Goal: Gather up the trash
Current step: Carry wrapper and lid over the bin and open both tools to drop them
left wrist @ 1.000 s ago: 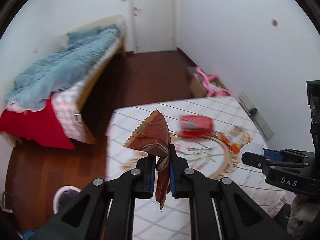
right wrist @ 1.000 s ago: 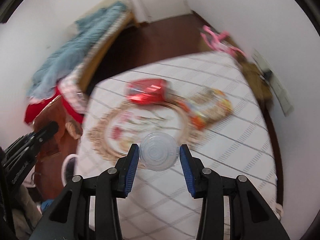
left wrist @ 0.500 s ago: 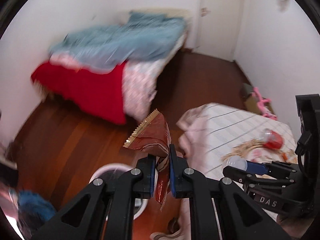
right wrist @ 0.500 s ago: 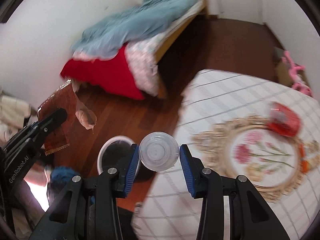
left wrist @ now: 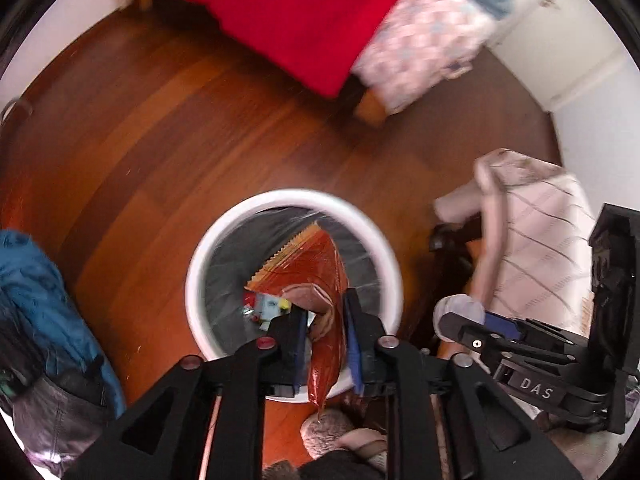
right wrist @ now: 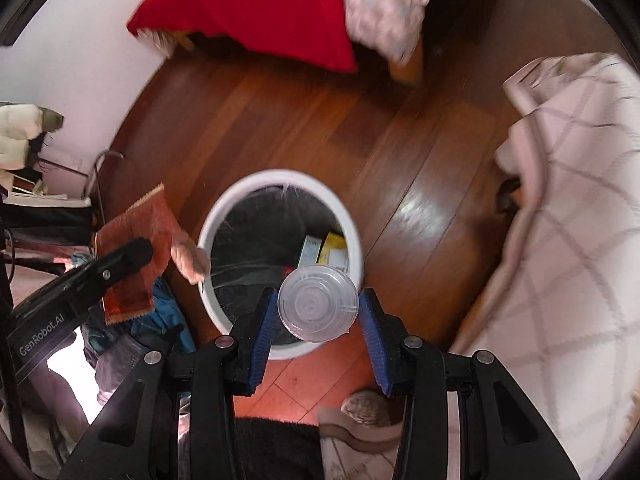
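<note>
A white round trash bin (left wrist: 216, 236) with a dark liner stands on the wooden floor, with some packaging inside; it also shows in the right wrist view (right wrist: 224, 204). My left gripper (left wrist: 326, 328) is above the bin with its jaws parted, and a brown foil wrapper (left wrist: 316, 264) hangs between them. The wrapper (right wrist: 136, 240) and left gripper (right wrist: 120, 260) show at the left of the right wrist view. My right gripper (right wrist: 318, 320) is shut on a clear plastic cup (right wrist: 318, 300), held over the bin's near rim.
A bed with a red blanket (left wrist: 304, 12) stands at the far side. A table with a checked pale cloth (right wrist: 568, 240) is at the right. Blue and dark clothes (left wrist: 44, 304) lie left of the bin. A slippered foot (right wrist: 366, 408) is below.
Both grippers have swung from the table down to the bin on the floor. The left gripper's jaws have widened around the wrapper. The right still holds the cup.
</note>
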`<state>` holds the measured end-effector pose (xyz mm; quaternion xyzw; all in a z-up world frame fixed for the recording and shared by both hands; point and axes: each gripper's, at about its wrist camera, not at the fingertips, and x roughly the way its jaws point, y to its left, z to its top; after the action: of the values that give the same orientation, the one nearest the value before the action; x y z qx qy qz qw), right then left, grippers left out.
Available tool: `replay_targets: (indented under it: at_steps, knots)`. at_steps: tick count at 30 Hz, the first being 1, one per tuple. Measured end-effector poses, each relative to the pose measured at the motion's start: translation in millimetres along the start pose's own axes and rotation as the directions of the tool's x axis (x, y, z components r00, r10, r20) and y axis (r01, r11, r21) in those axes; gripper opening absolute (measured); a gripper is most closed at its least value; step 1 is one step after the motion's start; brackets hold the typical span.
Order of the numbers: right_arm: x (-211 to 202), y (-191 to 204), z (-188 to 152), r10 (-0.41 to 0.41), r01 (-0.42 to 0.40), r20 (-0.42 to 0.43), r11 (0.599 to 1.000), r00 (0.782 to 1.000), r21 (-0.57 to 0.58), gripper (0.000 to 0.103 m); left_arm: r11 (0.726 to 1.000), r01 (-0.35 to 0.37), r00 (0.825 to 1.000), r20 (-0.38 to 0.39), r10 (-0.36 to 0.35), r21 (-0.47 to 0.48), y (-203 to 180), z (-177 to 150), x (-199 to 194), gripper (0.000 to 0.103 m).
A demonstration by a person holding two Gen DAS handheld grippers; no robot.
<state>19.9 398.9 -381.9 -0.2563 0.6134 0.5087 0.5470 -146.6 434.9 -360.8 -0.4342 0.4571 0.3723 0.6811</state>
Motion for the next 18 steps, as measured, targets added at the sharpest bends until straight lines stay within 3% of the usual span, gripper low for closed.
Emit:
replay_targets:
  at_steps: [1,2,3,7,8,9,11,14,18]
  knots:
    - [16.4,2.8,4.1,0.001,-0.001,-0.026,1.0,1.0,0.001,0.044,1.0,-0.01,1.0,-0.009,0.01,-0.009,6.9,0.2,6.4,0.036]
    - [25.8,4.4,6.5,0.004,-0.004,-0.036,1.0,0.999,-0.002,0.044,0.999,-0.023,1.0,-0.009,0.023,-0.025,13.9,0.3,10.1,0.063]
    - [38.8,8.0,10.0,0.007,-0.008,-0.056,1.0,0.998,-0.012,0.044,0.999,-0.029,1.0,-0.006,0.029,-0.039,19.9,1.3,11.3,0.082]
    - [69.6,11.6,26.6,0.022,-0.024,-0.09,1.0,0.996,-0.019,0.044,0.995,-0.066,0.998,-0.001,0.066,-0.074,36.1,-4.3,11.2,0.089]
    - [74.8,13.2,31.0,0.026,-0.028,-0.097,0.999,0.995,-0.015,0.047,0.993,-0.085,0.996,0.001,0.085,-0.08,38.5,-6.3,11.0,0.099]
    - [78.9,13.0,33.8,0.032,-0.033,-0.099,0.999,0.995,-0.01,0.052,0.992,-0.098,0.995,0.009,0.099,-0.086,40.9,-8.5,9.8,0.102]
    - [81.7,12.6,37.4,0.028,-0.028,-0.094,1.0,0.995,-0.002,0.082,0.986,-0.131,0.991,0.018,0.133,-0.099,48.0,-12.4,9.7,0.102]
    - [84.2,11.4,40.0,-0.008,0.007,-0.091,1.0,0.996,-0.009,0.1,0.981,-0.16,0.986,0.023,0.164,-0.111,53.2,-17.9,8.6,0.102]
    - [77.0,10.2,34.8,-0.084,0.081,-0.088,0.996,0.993,-0.031,0.103,0.973,-0.208,0.976,0.037,0.212,-0.1,49.3,-24.7,3.1,0.102]
